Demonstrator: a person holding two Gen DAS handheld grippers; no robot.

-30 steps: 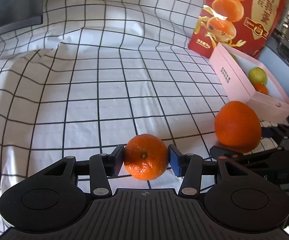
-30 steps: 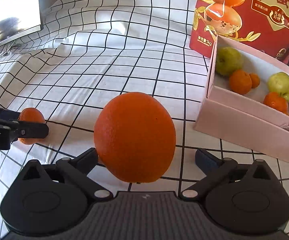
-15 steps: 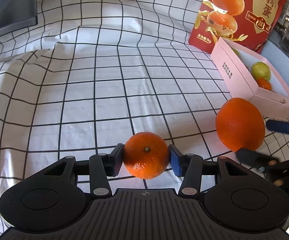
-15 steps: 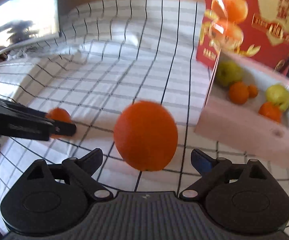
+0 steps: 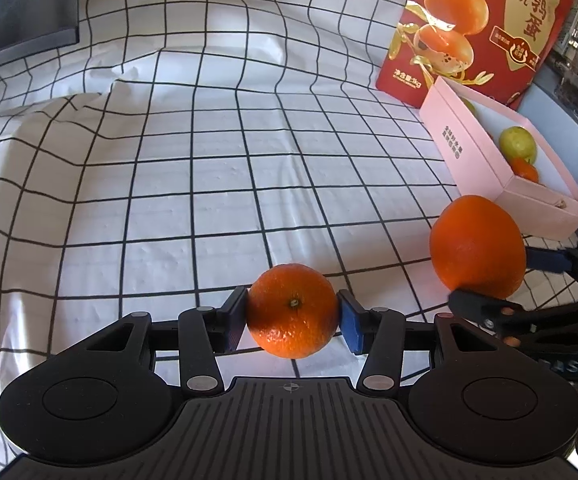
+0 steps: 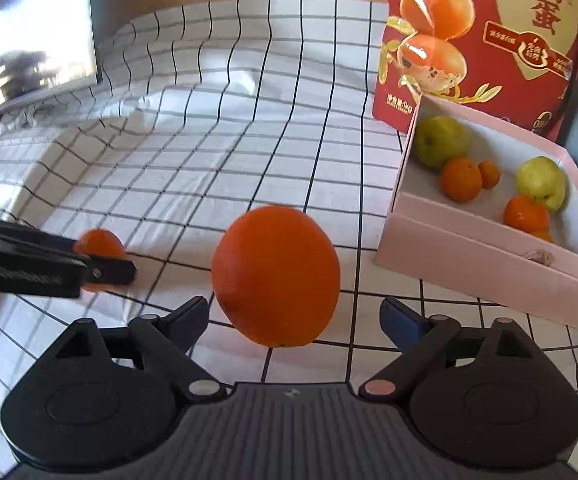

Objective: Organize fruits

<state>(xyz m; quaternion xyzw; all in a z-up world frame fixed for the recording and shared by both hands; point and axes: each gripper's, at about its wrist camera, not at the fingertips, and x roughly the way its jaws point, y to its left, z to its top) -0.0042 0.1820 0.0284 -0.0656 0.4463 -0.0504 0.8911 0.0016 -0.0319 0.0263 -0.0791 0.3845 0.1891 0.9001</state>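
While left gripper (image 5: 293, 322) clamps mandarin (image 5: 292, 311), now lifted off cloth (image 5: 209, 184), right gripper (image 6: 293, 314) stays wide around big orange (image 6: 276, 276), nearer pink box (image 6: 489, 264); grasp pending.

On the desk (image 6: 289, 120), the small mandarin (image 5: 292, 311) sat between the left tool's (image 5: 292, 320) fingers, the large orange (image 6: 276, 276) to its right before the right tool (image 6: 293, 314). The box (image 6: 469, 256) of fruit lay further right, with the bag (image 6: 489, 40) standing behind it.
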